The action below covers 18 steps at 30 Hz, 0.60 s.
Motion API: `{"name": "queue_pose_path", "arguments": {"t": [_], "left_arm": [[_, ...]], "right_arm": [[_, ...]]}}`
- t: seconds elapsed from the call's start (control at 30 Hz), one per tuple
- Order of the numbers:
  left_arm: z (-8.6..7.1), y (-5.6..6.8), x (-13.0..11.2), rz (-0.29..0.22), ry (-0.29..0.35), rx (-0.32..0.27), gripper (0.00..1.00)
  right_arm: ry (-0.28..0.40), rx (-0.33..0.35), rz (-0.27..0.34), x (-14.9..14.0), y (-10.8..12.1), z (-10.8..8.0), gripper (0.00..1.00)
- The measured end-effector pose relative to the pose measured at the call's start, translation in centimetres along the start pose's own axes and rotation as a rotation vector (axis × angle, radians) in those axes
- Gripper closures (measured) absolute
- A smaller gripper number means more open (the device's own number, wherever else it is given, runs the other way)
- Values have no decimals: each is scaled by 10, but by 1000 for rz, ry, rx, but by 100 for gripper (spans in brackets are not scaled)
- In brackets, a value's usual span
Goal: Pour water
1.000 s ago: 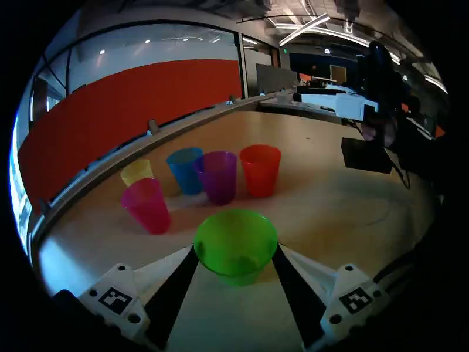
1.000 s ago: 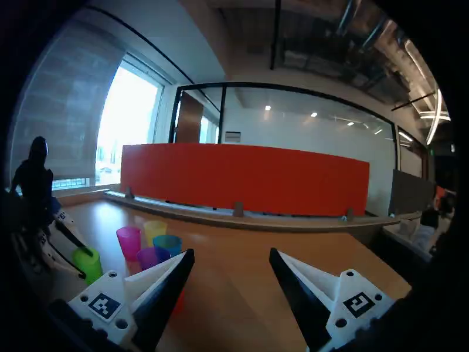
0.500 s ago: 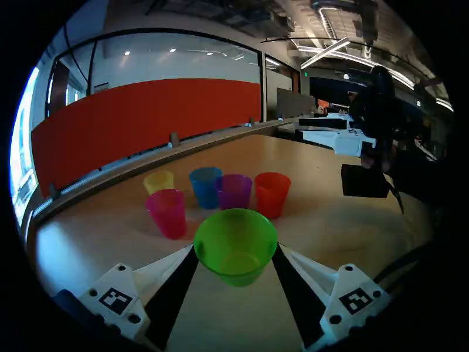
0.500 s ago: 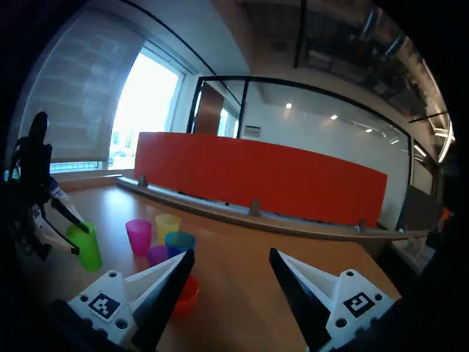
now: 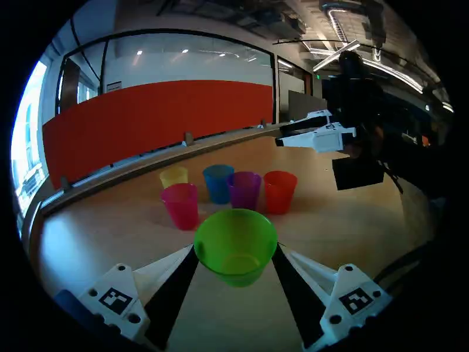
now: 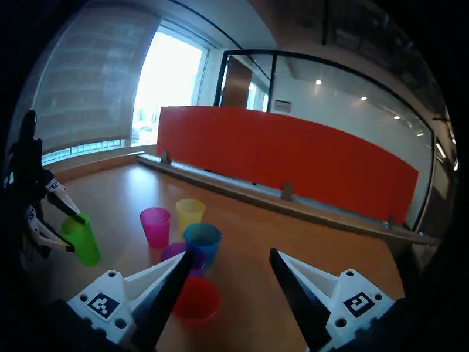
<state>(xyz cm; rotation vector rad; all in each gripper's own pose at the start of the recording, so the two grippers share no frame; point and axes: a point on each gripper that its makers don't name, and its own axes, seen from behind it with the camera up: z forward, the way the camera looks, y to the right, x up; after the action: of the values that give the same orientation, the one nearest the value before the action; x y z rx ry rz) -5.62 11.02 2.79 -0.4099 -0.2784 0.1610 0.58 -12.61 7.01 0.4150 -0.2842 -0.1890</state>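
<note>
My left gripper (image 5: 234, 264) is shut on a green cup (image 5: 235, 246), held upright above the wooden table (image 5: 352, 229); a little liquid seems to lie at its bottom. Beyond it stand a pink cup (image 5: 181, 205), a yellow cup (image 5: 174, 176), a blue cup (image 5: 218, 182), a purple cup (image 5: 244, 189) and a red cup (image 5: 279, 191). My right gripper (image 6: 230, 264) is open and empty, hovering over the red cup (image 6: 196, 300) and purple cup (image 6: 183, 253). In the right gripper view the green cup (image 6: 81, 238) sits at far left between the left gripper's fingers (image 6: 53, 202).
A long orange partition (image 6: 293, 158) with a raised ledge (image 5: 146, 161) runs along the table's far edge. The right gripper (image 5: 316, 138), in a dark-sleeved hand, hangs above the table's right side in the left gripper view. Bare tabletop (image 6: 264, 305) lies right of the cups.
My right gripper has tilted down and come closer over the cups. My left gripper has drawn back and levelled with the green cup still in it.
</note>
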Motion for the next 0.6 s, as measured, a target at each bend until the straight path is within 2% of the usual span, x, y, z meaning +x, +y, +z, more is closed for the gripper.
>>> {"name": "queue_pose_path", "arguments": {"t": [0.33,0.6], "left_arm": [[-10,-2,-5,-25,-5,5,14],[-12,-7,-11,-34,-13,6,14]], "right_arm": [[-133,143,-7,0,-15,41,0],[-241,223,-13,-13,-21,72,0]]}}
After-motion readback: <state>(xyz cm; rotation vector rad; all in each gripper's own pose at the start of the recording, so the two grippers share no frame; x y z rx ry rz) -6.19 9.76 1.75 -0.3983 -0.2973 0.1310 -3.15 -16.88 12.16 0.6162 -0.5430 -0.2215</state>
